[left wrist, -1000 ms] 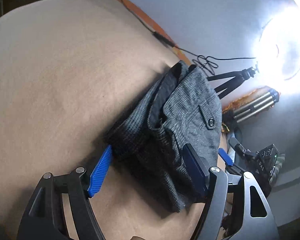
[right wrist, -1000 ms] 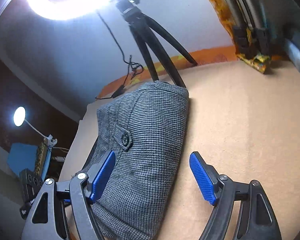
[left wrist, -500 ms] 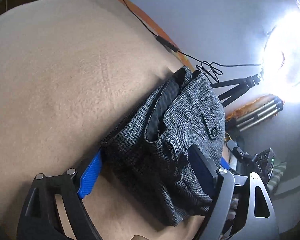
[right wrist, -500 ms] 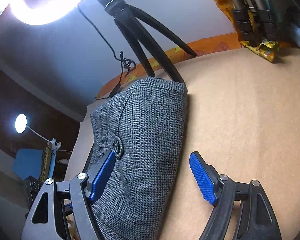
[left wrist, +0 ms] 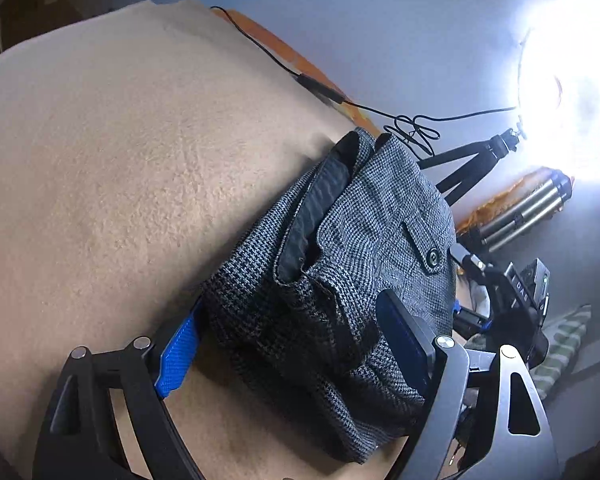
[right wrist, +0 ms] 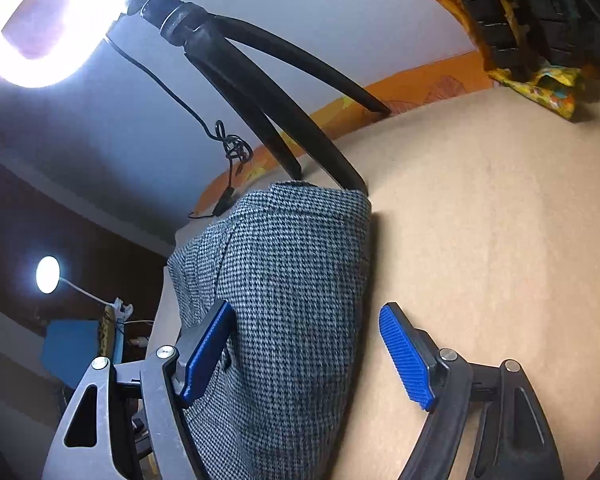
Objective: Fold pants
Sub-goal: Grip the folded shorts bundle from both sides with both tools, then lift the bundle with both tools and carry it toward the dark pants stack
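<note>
Grey houndstooth pants (left wrist: 352,264) lie folded in a thick bundle on the tan blanket (left wrist: 120,168). A buttoned back pocket faces up and the dark waistband lining gapes on the left side. My left gripper (left wrist: 292,348) is open and straddles the near end of the bundle, one blue pad at its left edge, the other on top. In the right wrist view the pants (right wrist: 288,292) fill the centre. My right gripper (right wrist: 312,352) is open, its left finger resting on the cloth and its right finger over the bare blanket (right wrist: 500,240).
A black tripod (right wrist: 268,92) with a bright ring light (right wrist: 40,20) stands just behind the bundle, with a loose cable (left wrist: 340,96) along the far edge. More tripod legs (left wrist: 528,208) and black gear (left wrist: 520,292) lie to the right. A desk lamp (right wrist: 48,276) glows at left.
Both grippers have moved forward along the pants, so the bundle looks larger. The left gripper's fingers now sit deeper around its near end. The pants have not visibly shifted.
</note>
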{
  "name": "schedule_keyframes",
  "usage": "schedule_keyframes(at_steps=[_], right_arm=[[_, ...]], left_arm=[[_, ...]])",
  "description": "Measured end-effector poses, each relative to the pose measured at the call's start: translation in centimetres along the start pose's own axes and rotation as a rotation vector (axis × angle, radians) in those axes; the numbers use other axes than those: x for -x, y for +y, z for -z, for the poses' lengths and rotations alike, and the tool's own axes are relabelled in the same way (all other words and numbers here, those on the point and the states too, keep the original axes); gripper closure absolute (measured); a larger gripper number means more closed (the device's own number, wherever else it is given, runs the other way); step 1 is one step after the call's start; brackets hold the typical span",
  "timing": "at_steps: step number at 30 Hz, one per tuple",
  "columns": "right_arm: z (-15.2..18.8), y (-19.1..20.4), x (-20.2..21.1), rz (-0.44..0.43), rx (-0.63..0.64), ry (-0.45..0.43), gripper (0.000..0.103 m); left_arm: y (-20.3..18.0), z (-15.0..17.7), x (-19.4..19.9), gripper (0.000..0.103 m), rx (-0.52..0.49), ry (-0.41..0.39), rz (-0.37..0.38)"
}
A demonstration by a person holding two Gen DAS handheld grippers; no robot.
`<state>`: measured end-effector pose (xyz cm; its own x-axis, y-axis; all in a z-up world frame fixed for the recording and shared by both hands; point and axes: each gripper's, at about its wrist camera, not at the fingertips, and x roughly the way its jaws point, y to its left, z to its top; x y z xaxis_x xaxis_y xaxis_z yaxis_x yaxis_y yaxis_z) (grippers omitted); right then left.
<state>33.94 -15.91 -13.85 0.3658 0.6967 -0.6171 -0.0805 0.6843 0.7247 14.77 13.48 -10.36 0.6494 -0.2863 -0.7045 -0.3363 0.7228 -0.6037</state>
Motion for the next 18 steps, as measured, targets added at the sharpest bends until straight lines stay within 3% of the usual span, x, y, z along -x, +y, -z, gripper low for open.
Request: schedule_keyframes(at_steps=[6,11,12,14,16,18], right_arm=[[-0.2,0.3,-1.3,-0.048,-0.007,-0.008,0.024],[-0.1,1.4,-2.0,-0.021,0.032,-0.013,0.025],[0.0,1.5,-2.0,-0.014,0.041,-0.012,0.029],[0.1,1.3,-1.9,-0.012,0.039,-0.013,0.036],[0.1,1.1,-1.9,-0.014,0.036,-0.013,0.044],[0.2,1.2,-1.9,-0.009,0.035,-0.016,0.051]], left_arm=[[-1.1,-0.2,-0.9,0.02,-0.034,-0.02,-0.038],[-1.5,-0.4,-1.5,0.021,-0.068,-0.05,-0.059],[-1.5,-0.5,-1.5,0.023,-0.064,-0.057,-0.061],[-1.5,-0.6,-1.7,0.039,-0.059,-0.06,-0.065],[-1.3,-0.7,-2.0,0.061,-0.056,-0.055,-0.057],[-1.3,-0.6,-2.2,0.065,-0.061,-0.049,-0.049]])
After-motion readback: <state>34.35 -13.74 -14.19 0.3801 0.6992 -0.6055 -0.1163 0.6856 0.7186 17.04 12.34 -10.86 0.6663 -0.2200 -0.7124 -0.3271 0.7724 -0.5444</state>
